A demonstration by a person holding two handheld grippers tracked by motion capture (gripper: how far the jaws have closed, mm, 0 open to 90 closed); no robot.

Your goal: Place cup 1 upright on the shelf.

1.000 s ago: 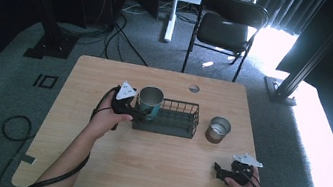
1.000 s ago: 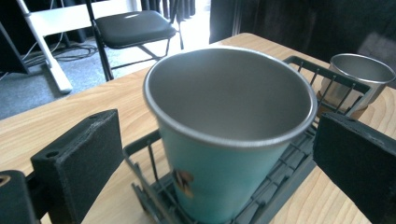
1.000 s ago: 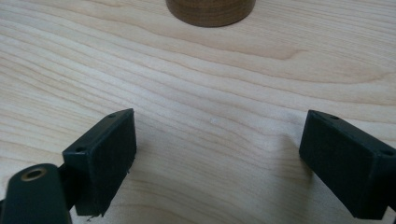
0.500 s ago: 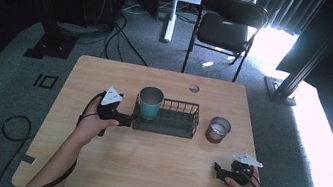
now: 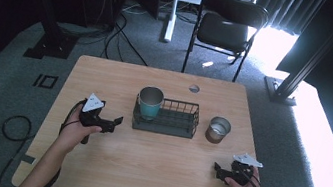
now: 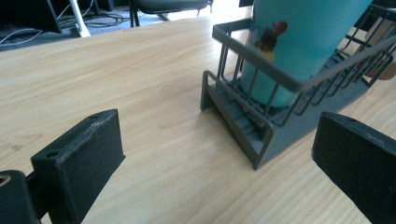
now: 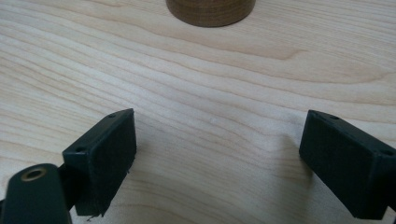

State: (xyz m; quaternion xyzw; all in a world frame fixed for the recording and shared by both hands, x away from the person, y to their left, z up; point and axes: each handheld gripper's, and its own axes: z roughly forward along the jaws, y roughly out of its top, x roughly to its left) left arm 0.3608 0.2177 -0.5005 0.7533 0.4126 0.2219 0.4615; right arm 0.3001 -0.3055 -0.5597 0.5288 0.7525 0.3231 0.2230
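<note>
A teal cup (image 5: 150, 102) stands upright in the left end of a dark wire basket (image 5: 172, 124) at the table's middle. In the left gripper view the cup (image 6: 299, 42) carries a small picture, and the basket (image 6: 261, 126) lies just ahead to the right. My left gripper (image 5: 116, 122) sits left of the basket, open and empty, its jaws spread wide (image 6: 219, 168). A metal cup (image 5: 218, 129) stands right of the basket. My right gripper (image 5: 219, 171) rests near the front right edge, open with nothing between its jaws (image 7: 217, 158), the metal cup's base (image 7: 210, 9) ahead of it.
The wooden table (image 5: 107, 165) has a round cable hole (image 5: 194, 88) near its far edge. A black folding chair (image 5: 225, 29) stands behind the table. Cables lie on the grey floor (image 5: 12, 125) at the left.
My left gripper has let go of the teal cup, leaving it in the basket, and drawn back to the left and toward me. The right gripper has stayed put.
</note>
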